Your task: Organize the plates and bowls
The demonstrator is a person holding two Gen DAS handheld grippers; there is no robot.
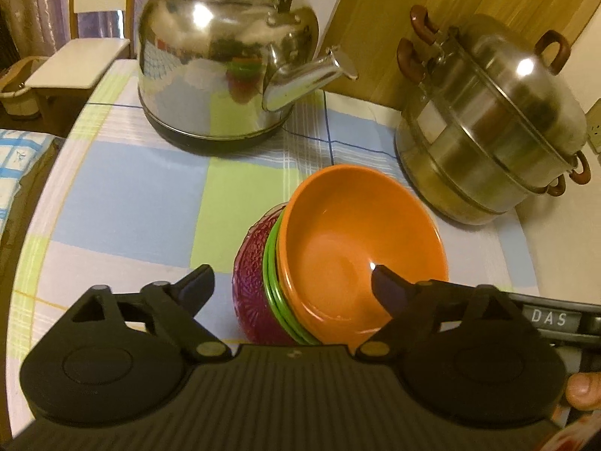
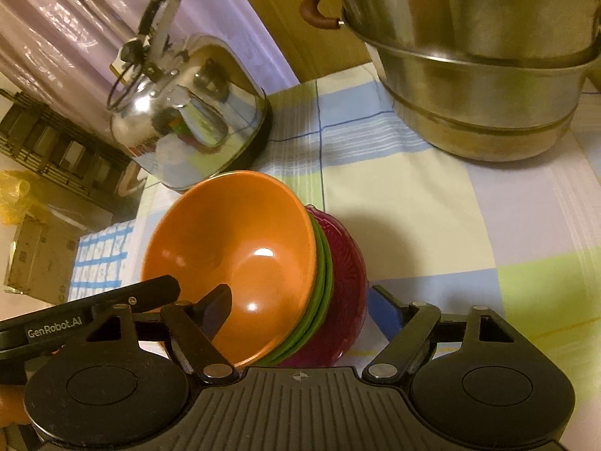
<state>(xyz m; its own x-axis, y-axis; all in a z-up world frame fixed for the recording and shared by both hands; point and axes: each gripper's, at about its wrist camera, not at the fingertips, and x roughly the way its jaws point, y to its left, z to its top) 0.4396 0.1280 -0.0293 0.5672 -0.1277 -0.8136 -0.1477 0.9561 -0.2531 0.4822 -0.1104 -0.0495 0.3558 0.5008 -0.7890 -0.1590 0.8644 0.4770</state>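
A nested stack of three bowls stands on the checked cloth of the table [image 1: 124,191]: an orange bowl [image 1: 360,251] on top, tilted, a green bowl [image 1: 272,274] showing only as a thin rim under it, and a dark red patterned bowl [image 1: 251,282] at the bottom. In the left wrist view the left claw [image 1: 289,282] is spread wide around the stack, holding nothing; its right finger hangs over the orange bowl's hollow, its left finger is clear of the red bowl's side. In the right wrist view the right claw [image 2: 300,300] also gapes wide and empty, one finger over the orange bowl's inside, the other just beside the red bowl. From the stack in the left view, a steel kettle [image 1: 225,67] stands at eleven o'clock and a lidded steel steamer pot [image 1: 496,135] at two o'clock, both well apart from the bowls. A fingertip [image 1: 584,391] shows at the lower right edge.
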